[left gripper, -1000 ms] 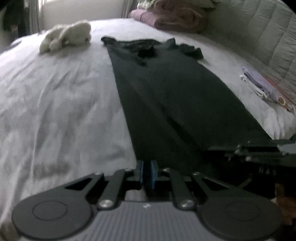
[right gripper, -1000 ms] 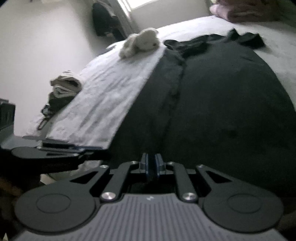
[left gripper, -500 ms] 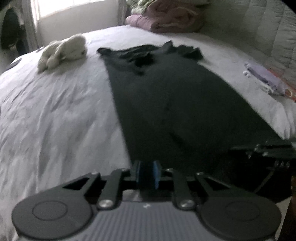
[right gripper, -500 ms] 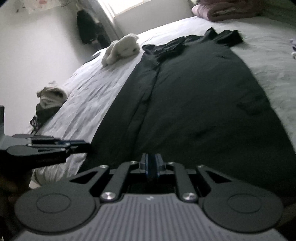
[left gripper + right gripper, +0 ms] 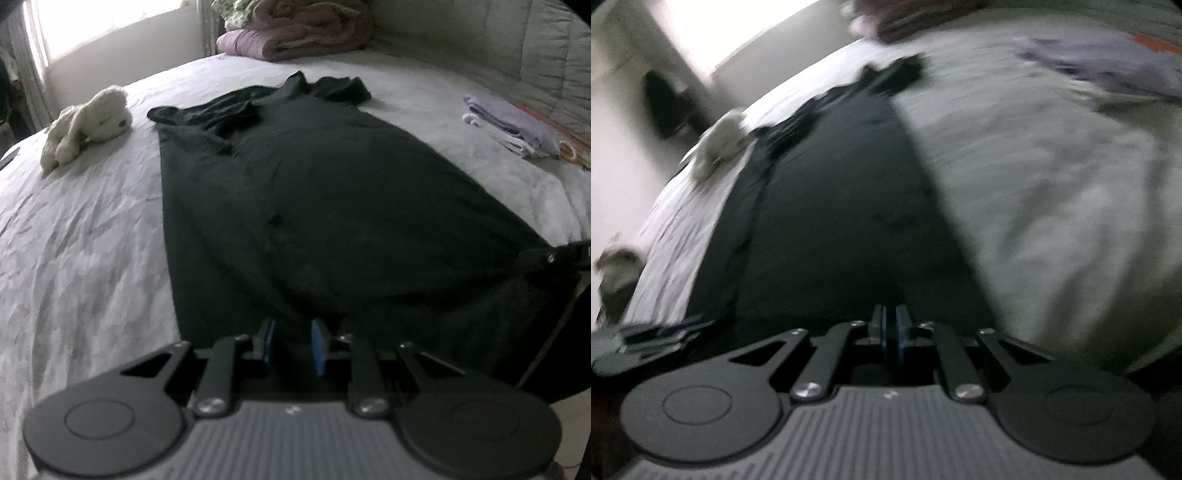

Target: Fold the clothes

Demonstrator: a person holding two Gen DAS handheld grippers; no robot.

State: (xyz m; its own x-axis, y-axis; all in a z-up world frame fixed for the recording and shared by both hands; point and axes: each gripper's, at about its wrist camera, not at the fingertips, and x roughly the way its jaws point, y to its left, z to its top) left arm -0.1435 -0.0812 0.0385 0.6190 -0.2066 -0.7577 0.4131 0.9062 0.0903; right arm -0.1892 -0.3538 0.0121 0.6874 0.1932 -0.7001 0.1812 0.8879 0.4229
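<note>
A long black garment (image 5: 314, 192) lies flat along the white bed (image 5: 74, 258), collar and sleeves at the far end. My left gripper (image 5: 292, 345) is at its near hem, left of centre; its blue pads stand apart with dark cloth between them. My right gripper (image 5: 892, 332) is shut on the near right corner of the garment (image 5: 842, 206). In the left wrist view the right gripper (image 5: 565, 253) holds that corner at the far right. The blurred right wrist view shows the left gripper (image 5: 653, 332) low at the left.
A white plush toy (image 5: 88, 125) lies on the bed left of the garment's top. Folded purple and white clothes (image 5: 509, 125) sit at the right. A pink blanket pile (image 5: 295, 33) is at the head of the bed. Quilted padding (image 5: 517, 44) runs along the right.
The left gripper's pads have spread apart from nearly shut. Both grippers rose and pushed forward over the hem; the right one swung right and its view is now smeared by motion.
</note>
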